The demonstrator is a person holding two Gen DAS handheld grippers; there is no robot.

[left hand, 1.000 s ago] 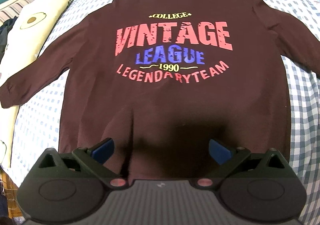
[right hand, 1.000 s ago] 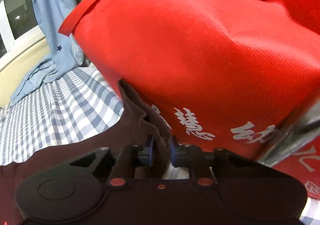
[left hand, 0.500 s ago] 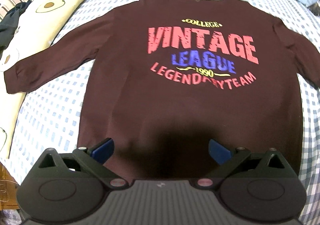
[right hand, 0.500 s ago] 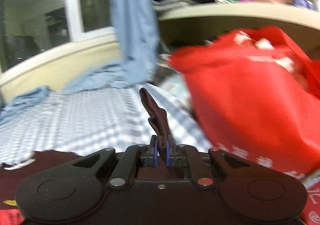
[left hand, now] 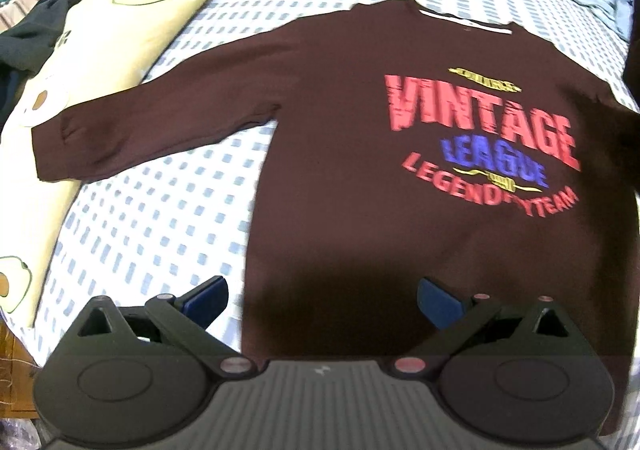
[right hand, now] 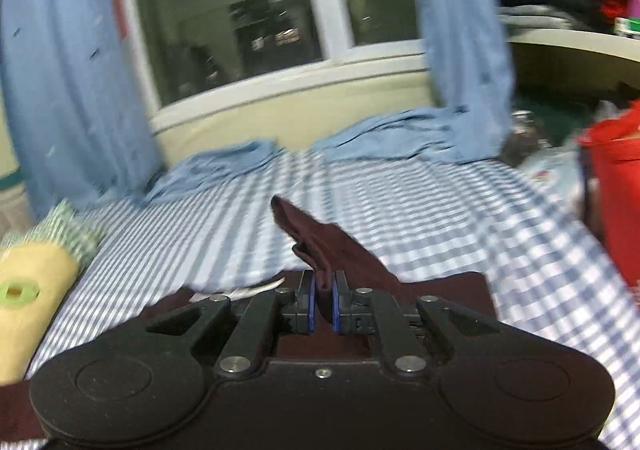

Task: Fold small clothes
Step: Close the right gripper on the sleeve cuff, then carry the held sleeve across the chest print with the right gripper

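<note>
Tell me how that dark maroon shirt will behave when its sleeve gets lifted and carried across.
The shirt is probably floppy: the sleeve bunches and droops where the right tongs pinch it. It looks light, lying thin and flat on the checked sheet. The body may drag along, since the open left tongs pin nothing.

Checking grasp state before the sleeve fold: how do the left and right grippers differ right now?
The left gripper has its jaws spread wide; the right gripper has them nearly together. The left holds nothing and hovers over the maroon sweatshirt's lower edge; the right pinches a sleeve that sticks up over the checked bedsheet. Both have blue pads on black frames.
</note>
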